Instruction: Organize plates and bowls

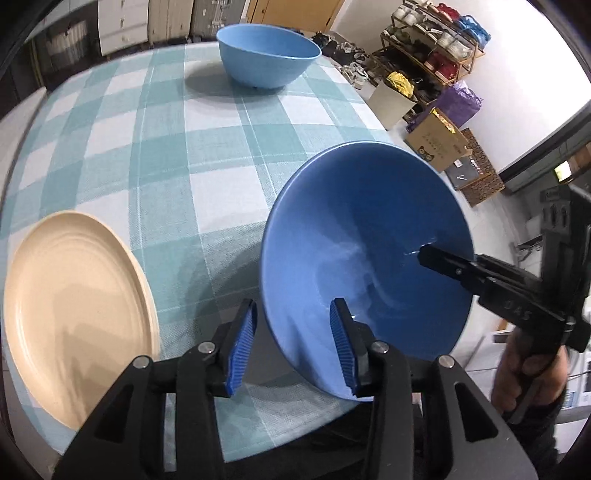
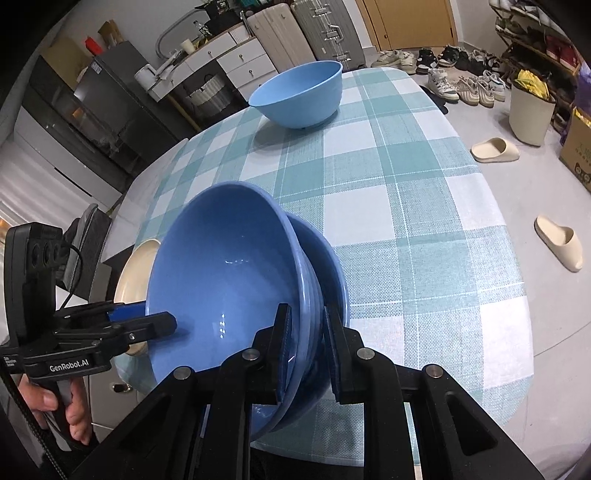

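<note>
Teal-and-white checked cloth (image 1: 155,155) covers the table before us, with pale drawers (image 2: 236,62), hard suitcases (image 2: 303,29) and rows of shoes (image 2: 454,74) on the floor behind it. At the far end of the cloth stands a light blue round plastic bowl (image 1: 267,55), upright and well apart from everything else. Near our edge, on the left, lies a cream round plate with ringed grooves (image 1: 74,314), flat on the cloth. Between our two tools sits a deep blue glossy bowl (image 1: 365,251), tipped steeply so its hollow faces us, its lower rim close to the table's near edge. From the right wrist view a second blue rim (image 2: 332,266) shows just behind it, nested against its ribbed outer wall. Our right gripper (image 2: 308,347) is clamped on the bowl's wall, one black finger inside the hollow and the other outside against the ribs. Our left gripper (image 1: 291,343) straddles the opposite rim with its jaws apart: the blue ribbed pad (image 1: 341,343) inside the bowl lies at the wall, while the outer pad stands clear of it. We see a hand (image 1: 528,373) gripping the right tool's handle, and another hand (image 2: 70,410) beneath the left tool.
</note>
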`<control>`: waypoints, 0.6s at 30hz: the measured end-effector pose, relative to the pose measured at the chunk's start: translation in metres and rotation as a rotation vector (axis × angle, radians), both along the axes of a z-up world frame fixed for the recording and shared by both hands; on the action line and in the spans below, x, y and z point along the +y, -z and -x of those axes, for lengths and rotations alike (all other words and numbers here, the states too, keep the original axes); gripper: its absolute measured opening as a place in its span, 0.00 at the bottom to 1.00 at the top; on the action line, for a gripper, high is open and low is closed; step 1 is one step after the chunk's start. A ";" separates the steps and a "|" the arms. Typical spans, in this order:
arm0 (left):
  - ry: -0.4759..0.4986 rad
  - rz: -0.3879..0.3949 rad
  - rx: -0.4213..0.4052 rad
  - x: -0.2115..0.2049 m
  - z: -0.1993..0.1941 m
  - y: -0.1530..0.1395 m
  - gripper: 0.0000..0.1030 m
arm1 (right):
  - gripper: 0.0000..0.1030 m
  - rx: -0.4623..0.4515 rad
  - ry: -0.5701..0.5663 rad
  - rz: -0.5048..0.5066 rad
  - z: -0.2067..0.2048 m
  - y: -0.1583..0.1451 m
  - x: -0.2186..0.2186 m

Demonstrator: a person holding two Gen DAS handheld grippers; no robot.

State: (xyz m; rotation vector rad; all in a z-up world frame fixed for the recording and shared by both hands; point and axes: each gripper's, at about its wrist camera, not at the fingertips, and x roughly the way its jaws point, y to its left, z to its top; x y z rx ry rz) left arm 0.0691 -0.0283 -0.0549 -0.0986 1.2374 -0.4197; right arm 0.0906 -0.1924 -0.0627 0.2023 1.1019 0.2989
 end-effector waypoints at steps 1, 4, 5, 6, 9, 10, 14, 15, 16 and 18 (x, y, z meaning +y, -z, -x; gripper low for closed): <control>0.003 -0.007 -0.008 -0.001 0.000 0.000 0.39 | 0.17 -0.005 0.000 0.006 0.000 -0.001 0.001; 0.008 -0.025 -0.040 -0.003 0.002 0.002 0.40 | 0.17 -0.027 0.006 0.018 0.002 -0.003 0.001; 0.011 -0.025 -0.048 -0.004 0.002 0.003 0.40 | 0.17 -0.033 0.006 0.026 0.002 -0.004 0.002; 0.015 -0.034 -0.059 -0.006 0.003 0.004 0.40 | 0.17 -0.040 0.008 0.028 0.002 -0.005 0.001; 0.031 -0.040 -0.067 -0.010 0.004 0.007 0.42 | 0.17 -0.055 0.015 0.033 0.000 -0.007 0.000; 0.032 -0.041 -0.067 -0.010 0.004 0.008 0.42 | 0.17 -0.058 0.014 0.036 -0.001 -0.007 0.001; 0.033 -0.048 -0.078 -0.011 0.005 0.011 0.43 | 0.17 -0.078 0.015 0.037 -0.002 -0.008 0.000; 0.029 -0.052 -0.086 -0.011 0.005 0.012 0.45 | 0.17 -0.087 0.021 0.033 -0.002 -0.009 -0.001; 0.033 -0.060 -0.094 -0.012 0.005 0.013 0.46 | 0.17 -0.097 0.027 0.020 -0.002 -0.010 -0.004; 0.043 -0.062 -0.097 -0.014 0.005 0.016 0.46 | 0.17 -0.122 0.042 0.016 -0.001 -0.013 -0.009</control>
